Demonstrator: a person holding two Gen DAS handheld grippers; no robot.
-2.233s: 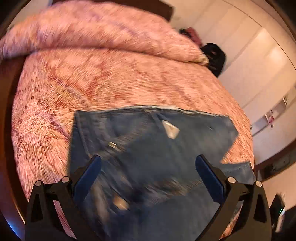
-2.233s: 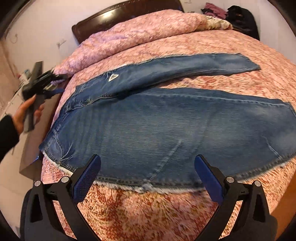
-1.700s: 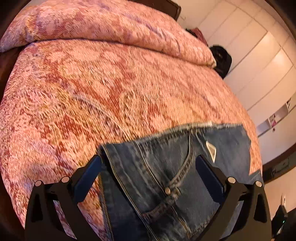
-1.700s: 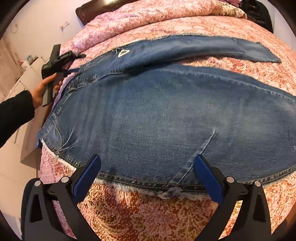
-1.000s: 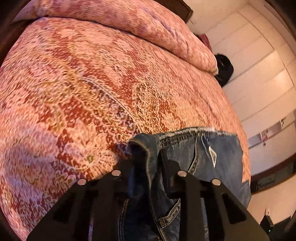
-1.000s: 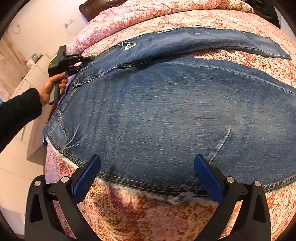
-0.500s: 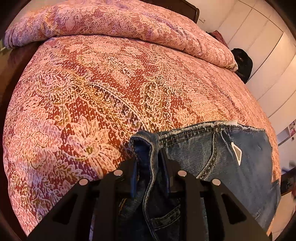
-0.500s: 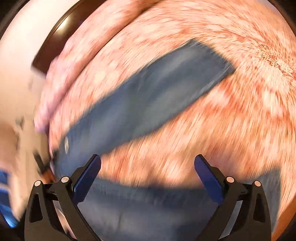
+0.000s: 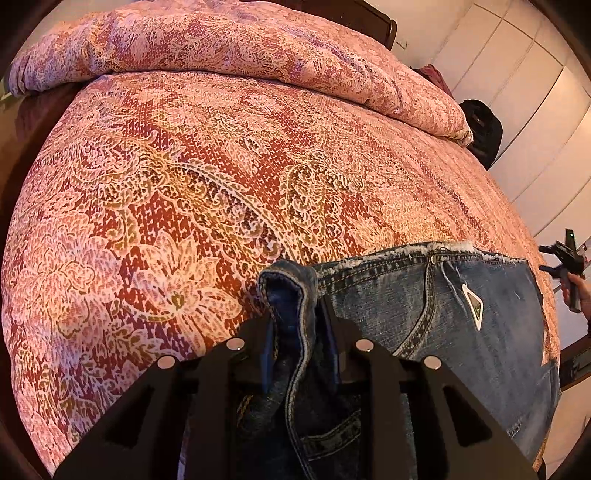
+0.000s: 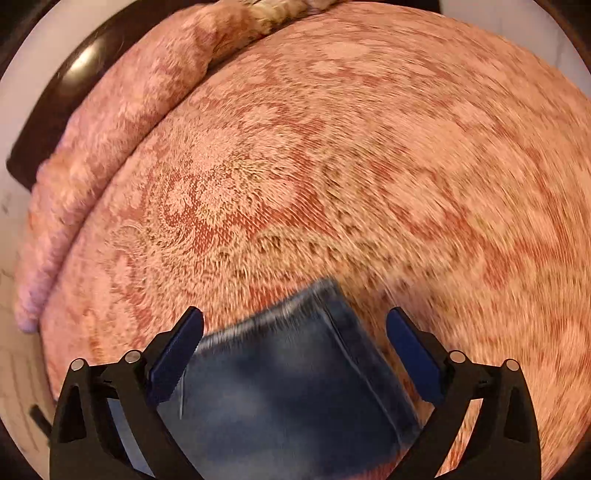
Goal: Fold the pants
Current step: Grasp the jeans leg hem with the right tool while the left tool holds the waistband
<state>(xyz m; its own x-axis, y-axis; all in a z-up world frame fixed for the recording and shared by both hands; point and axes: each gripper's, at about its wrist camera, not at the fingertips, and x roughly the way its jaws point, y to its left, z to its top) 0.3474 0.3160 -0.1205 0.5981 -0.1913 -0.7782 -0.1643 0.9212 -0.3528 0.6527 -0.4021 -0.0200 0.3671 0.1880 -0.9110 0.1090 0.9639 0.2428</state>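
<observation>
Blue denim jeans (image 9: 436, 325) lie on a pink and red patterned bedspread (image 9: 184, 192). My left gripper (image 9: 297, 325) is shut on the bunched waistband corner of the jeans (image 9: 291, 291), near a back pocket with a triangle badge (image 9: 474, 306). My right gripper (image 10: 295, 343) is open, its blue-padded fingers (image 10: 177, 350) either side of a trouser-leg hem end (image 10: 295, 369) without touching it; that view is motion-blurred. The right gripper also shows small at the far right edge of the left wrist view (image 9: 565, 258).
A rolled quilt of the same pattern (image 9: 240, 55) lies along the head of the bed under a dark wooden headboard (image 9: 373, 18). A black bag (image 9: 484, 129) stands by white wardrobe doors (image 9: 535, 110) beyond the bed.
My left gripper closed on the waistband corner and holds it. My right gripper swung quickly away from the wide leg to the far hem end and stays open.
</observation>
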